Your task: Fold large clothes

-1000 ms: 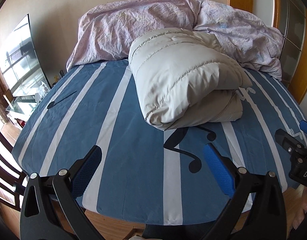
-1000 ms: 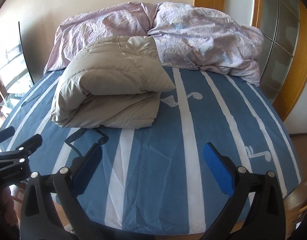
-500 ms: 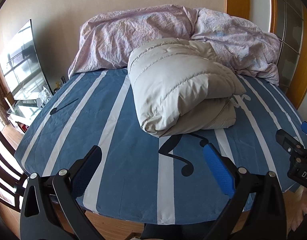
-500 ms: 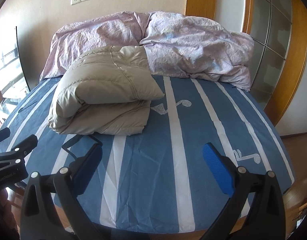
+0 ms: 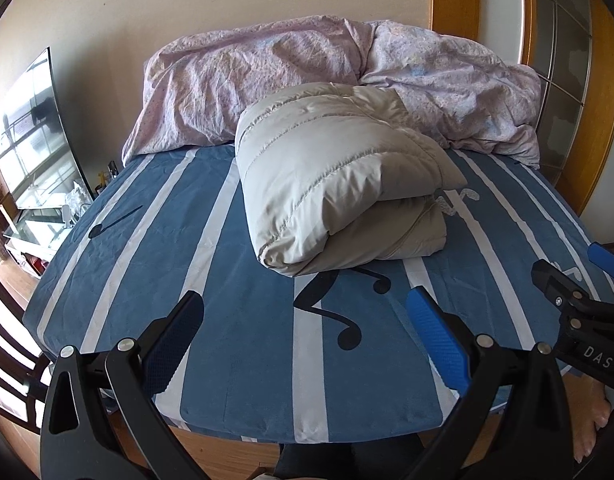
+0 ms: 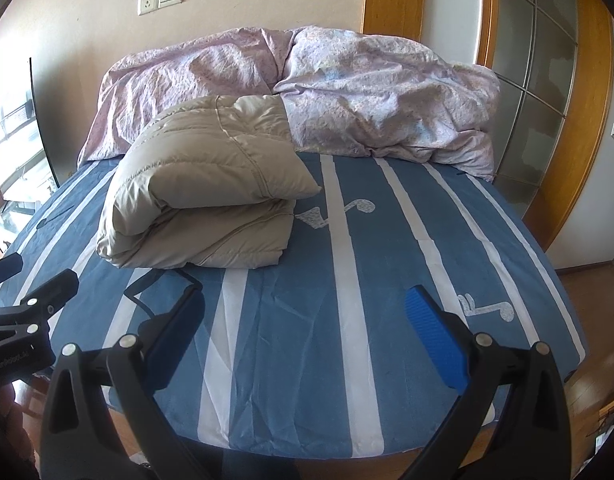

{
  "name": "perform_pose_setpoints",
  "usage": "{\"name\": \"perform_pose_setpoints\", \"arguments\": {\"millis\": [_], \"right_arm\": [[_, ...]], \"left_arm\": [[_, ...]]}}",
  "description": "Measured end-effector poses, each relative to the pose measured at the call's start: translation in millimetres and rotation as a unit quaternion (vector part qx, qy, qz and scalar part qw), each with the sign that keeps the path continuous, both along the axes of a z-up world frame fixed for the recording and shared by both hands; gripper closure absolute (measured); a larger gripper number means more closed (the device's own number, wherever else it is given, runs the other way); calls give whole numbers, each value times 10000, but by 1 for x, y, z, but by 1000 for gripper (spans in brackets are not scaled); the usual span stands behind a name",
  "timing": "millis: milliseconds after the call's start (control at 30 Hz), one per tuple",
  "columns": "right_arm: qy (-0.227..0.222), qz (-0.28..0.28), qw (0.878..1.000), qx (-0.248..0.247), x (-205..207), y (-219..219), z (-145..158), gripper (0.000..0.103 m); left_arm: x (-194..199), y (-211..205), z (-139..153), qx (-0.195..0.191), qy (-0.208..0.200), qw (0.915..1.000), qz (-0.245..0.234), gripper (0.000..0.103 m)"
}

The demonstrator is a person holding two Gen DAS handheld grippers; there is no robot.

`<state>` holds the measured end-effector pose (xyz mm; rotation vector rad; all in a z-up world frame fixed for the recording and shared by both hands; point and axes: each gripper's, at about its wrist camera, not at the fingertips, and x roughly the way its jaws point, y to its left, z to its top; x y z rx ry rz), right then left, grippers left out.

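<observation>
A crumpled lilac quilt (image 5: 347,80) fills the head edge of your bed, its blue sheet with white stripes and music notes (image 5: 235,320) otherwise bare; nothing blocks either gripper. One beige quilted down jacket (image 5: 339,184), folded into a puffy two-layer bundle, lies mid-bed, its far end against the quilt. Your left gripper (image 5: 305,338) and right gripper (image 6: 305,338) hover over the foot edge, both spread wide, empty, well short of the jacket.
</observation>
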<state>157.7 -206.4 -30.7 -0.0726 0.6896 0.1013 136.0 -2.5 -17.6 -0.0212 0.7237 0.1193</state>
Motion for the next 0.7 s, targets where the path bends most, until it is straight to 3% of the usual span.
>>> {"name": "perform_pose_setpoints", "arguments": {"millis": [233,467,700], "right_arm": [[-101,-58,9999,72,-3,-7,7,2],[147,62,9986,502,1,-14,5,2],[136,16,9986,514,2,-14,5,2]], "left_arm": [[-3,-4,6,35,-98,9999,-13,1],[-2,-3,5,-37,-70,10000,-17,1],[-2,-1,6,-73,-84,9999,7,1]]}}
